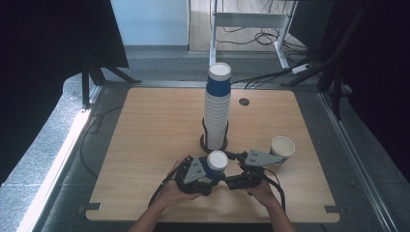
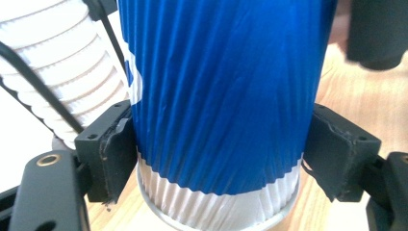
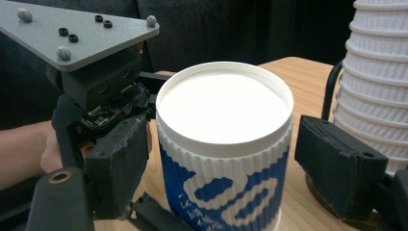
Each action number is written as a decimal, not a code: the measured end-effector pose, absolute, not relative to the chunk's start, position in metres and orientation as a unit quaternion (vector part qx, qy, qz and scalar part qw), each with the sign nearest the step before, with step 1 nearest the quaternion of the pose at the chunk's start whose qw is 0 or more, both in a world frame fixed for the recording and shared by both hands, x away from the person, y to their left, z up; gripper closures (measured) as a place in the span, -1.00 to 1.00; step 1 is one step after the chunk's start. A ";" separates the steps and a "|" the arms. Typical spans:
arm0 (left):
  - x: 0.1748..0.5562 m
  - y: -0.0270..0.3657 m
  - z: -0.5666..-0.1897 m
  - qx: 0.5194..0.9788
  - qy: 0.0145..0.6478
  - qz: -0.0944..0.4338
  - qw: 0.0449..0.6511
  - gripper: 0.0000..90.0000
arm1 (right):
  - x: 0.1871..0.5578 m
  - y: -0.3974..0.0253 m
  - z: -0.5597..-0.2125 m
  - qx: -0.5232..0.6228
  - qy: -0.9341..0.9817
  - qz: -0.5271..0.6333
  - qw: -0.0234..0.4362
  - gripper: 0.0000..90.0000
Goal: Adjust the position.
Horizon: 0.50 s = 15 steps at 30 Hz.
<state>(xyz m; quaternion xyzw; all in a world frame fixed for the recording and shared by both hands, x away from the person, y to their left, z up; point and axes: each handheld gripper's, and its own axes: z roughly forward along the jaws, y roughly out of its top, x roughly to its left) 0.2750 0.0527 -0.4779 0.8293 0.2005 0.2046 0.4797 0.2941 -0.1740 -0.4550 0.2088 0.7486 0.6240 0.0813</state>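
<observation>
High view: your left gripper point(image 1: 209, 173) and right gripper point(image 1: 235, 175) flank one upturned blue cup point(image 1: 216, 164) just before the tall stack point(image 1: 216, 113). Left gripper view: jaws clamp the cup's sides, axis upright. Right gripper view: jaws wide, cup point(image 3: 225, 144) between them, untouched.

High view looks down over the whole counter point(image 1: 145, 145); both gripper views sit super close, sharing the blue cup point(image 3: 226, 159).
</observation>
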 end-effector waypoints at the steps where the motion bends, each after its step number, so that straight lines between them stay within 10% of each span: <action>1: 0.275 0.053 -0.478 0.833 0.198 0.211 0.472 -0.57 | 0.294 -0.175 -0.455 0.210 0.749 0.623 0.082 -0.57; 15: 0.274 0.054 -0.478 0.849 0.186 0.252 0.426 -0.57 | 0.297 -0.194 -0.453 0.224 0.755 0.610 0.084 -0.60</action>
